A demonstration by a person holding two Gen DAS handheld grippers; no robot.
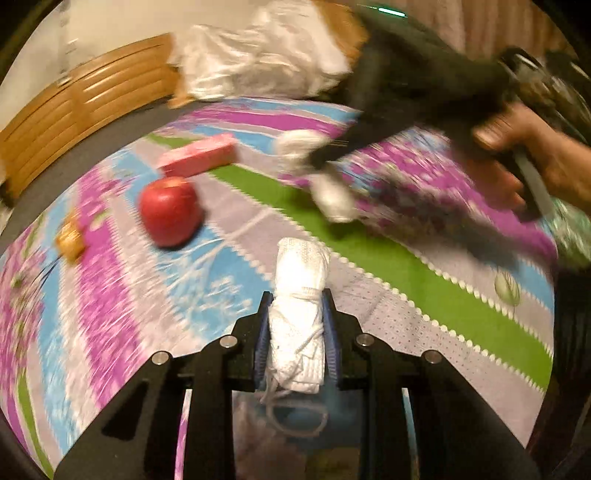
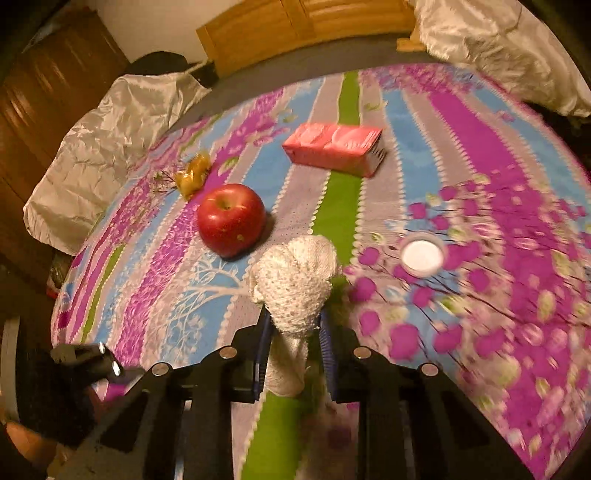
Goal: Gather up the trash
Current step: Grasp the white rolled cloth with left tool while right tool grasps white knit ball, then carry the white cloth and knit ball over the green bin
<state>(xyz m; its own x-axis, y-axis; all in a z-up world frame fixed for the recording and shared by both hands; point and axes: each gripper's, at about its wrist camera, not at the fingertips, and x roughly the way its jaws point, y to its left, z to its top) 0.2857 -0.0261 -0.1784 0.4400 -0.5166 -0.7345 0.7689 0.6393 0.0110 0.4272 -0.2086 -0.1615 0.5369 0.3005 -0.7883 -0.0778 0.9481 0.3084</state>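
In the left wrist view my left gripper [image 1: 297, 306] is shut on a rolled white face mask [image 1: 301, 269] whose ear strings hang loose below the pads. In the right wrist view my right gripper [image 2: 294, 321] is shut on a crumpled white paper towel [image 2: 295, 277], which bulges above the fingertips. The left wrist view also shows the right gripper [image 1: 321, 162], blurred, at the upper right, in a person's hand [image 1: 535, 147], with the paper towel [image 1: 328, 192] in it. Both are held just above the round table's striped flowery cloth [image 2: 461, 122].
On the cloth lie a red apple [image 2: 231, 219], a pink tissue pack [image 2: 334, 147], a yellow crumpled wrapper [image 2: 192, 175] and a small white lid [image 2: 423, 254]. Silvery chair covers [image 2: 99, 147] stand at the left and far right edges. Wooden furniture [image 2: 295, 26] is behind.
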